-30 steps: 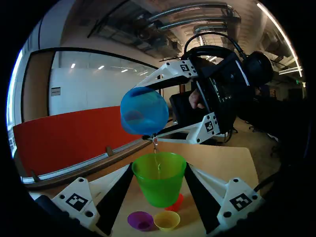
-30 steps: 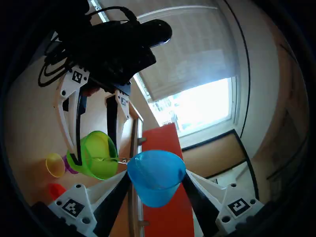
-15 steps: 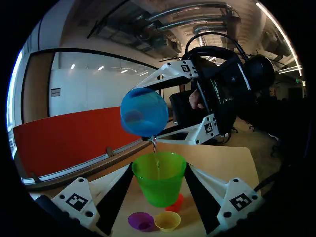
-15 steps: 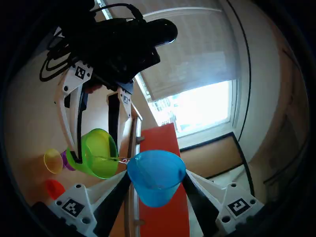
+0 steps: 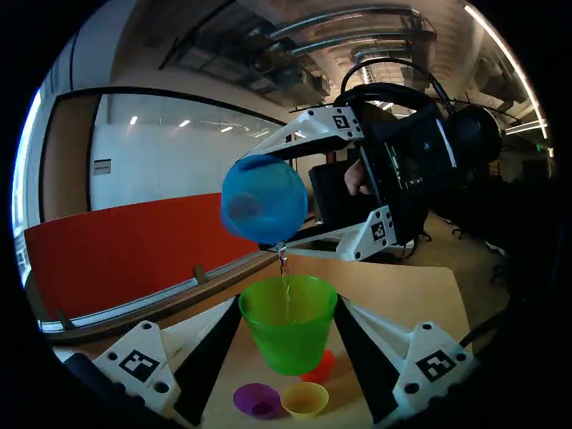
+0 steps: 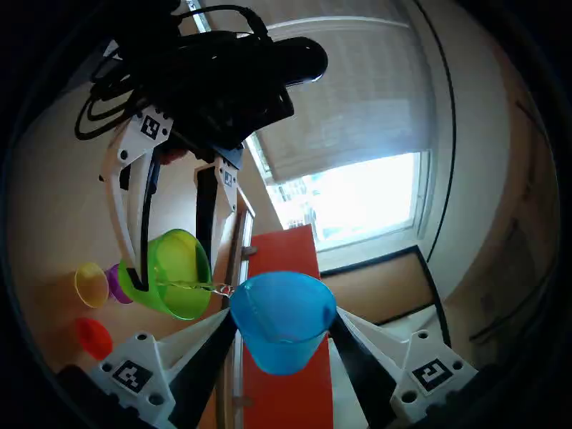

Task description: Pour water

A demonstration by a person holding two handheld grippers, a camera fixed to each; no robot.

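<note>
My left gripper (image 5: 288,336) is shut on a translucent green cup (image 5: 289,322), held upright above the wooden table (image 5: 400,286). Above it, the right gripper (image 5: 286,196) holds a blue cup (image 5: 263,199) tipped over, and a thin stream of water (image 5: 284,266) falls from its rim into the green cup. In the right gripper view, my right gripper (image 6: 282,332) is shut on the blue cup (image 6: 282,329), and the water thread (image 6: 196,286) runs from its lip to the green cup (image 6: 168,275), held by the left gripper (image 6: 171,214).
Small purple (image 5: 255,399), yellow (image 5: 304,399) and red (image 5: 318,366) cups sit on the table below the green cup. A red panel (image 5: 129,250) and a glass wall stand behind the table. A hand (image 5: 355,179) holds the right gripper. A bright window (image 6: 350,193) is in the right gripper view.
The blue cup has shifted slightly right and tipped a little more. Water keeps streaming into the green cup, which stays put.
</note>
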